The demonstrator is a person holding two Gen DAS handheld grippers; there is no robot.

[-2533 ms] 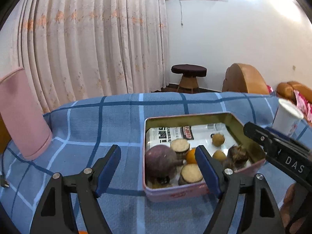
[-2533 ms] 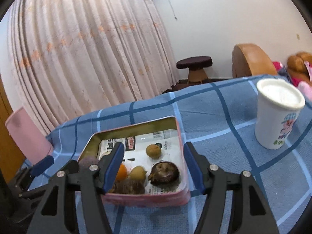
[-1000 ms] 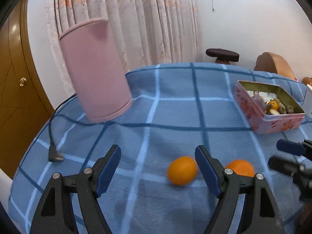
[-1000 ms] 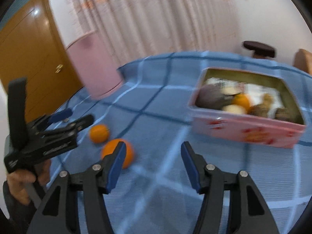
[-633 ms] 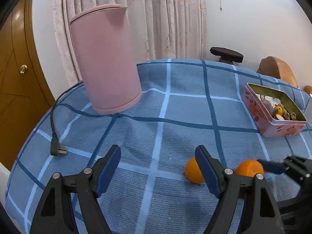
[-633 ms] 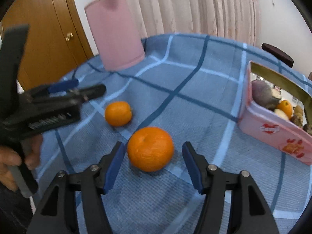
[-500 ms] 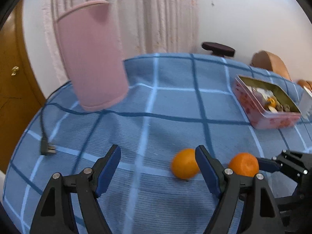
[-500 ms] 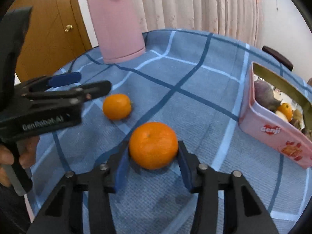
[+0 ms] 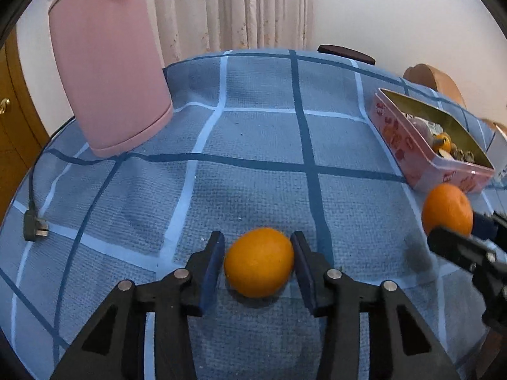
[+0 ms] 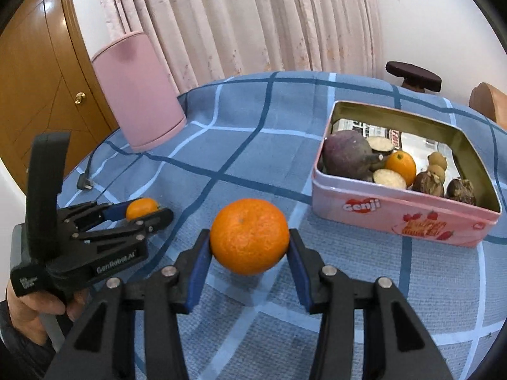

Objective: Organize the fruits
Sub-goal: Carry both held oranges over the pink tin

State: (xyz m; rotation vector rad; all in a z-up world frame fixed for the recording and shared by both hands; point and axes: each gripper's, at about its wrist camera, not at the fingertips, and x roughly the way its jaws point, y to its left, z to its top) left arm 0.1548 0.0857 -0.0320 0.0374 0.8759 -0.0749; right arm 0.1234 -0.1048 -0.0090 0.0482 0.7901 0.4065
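My left gripper (image 9: pixel 258 261) is shut on a small orange (image 9: pixel 258 262) that rests on the blue checked tablecloth; it also shows in the right wrist view (image 10: pixel 142 208). My right gripper (image 10: pixel 249 255) is shut on a larger orange (image 10: pixel 249 236) and holds it a little above the cloth; it shows at the right edge of the left wrist view (image 9: pixel 447 210). The pink tin (image 10: pixel 396 212) stands to the right, holding a purple root, cut slices, a small orange and brown fruits.
A tall pink kettle (image 9: pixel 107 69) stands at the back left, with its cord and plug (image 9: pixel 33 229) on the cloth. A wooden door (image 10: pixel 38 72) is at the left. A dark stool (image 10: pixel 413 77) stands behind the table.
Both grippers swung from the tin to the two loose oranges. The left gripper closed around the small orange. The right gripper closed on the larger orange and raised it.
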